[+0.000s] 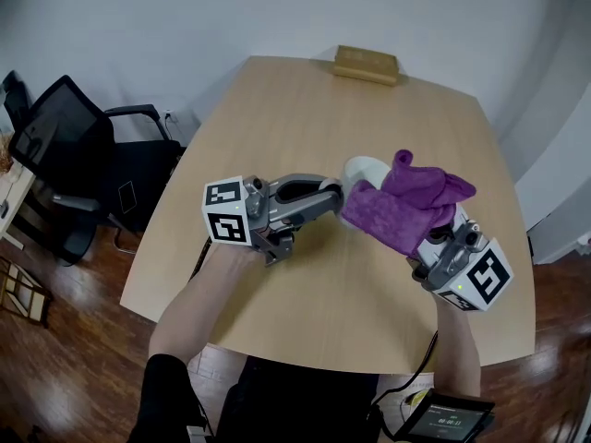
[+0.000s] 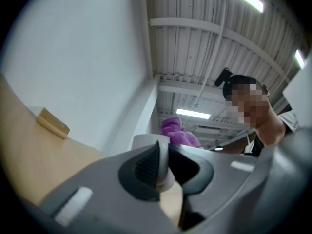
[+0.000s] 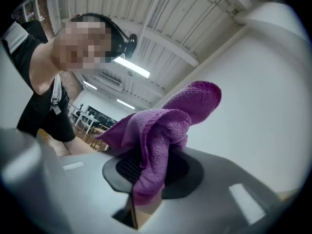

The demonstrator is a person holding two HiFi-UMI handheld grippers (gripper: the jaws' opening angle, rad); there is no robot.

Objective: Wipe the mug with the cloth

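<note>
Now at the wiping step: mug in one pair of tongs, cloth in the other

From the head view we see two hand-held tongs meeting above the middle of a pale wooden desk point(image 1: 277, 109). The left tongs point(image 2: 165, 167) stand narrow, pinching the wall of the white mug point(image 1: 367, 167) between their pads. The mug appears to be raised off the desk. The right tongs point(image 3: 151, 170) are clamped on a fold of the purple cloth point(image 1: 406, 206). The cloth bunches up above them and drapes against the mug's right side, hiding most of it from the head view.

We judge the wipe itself to be in hand, since cloth and mug are together. We cannot tell how much of the mug has been rubbed. The next move calls for working the cloth around the wall and rim while the left tongs hold firm. A thin pinch on the wall could let the mug twist, so the pressure should be gentle.
</note>
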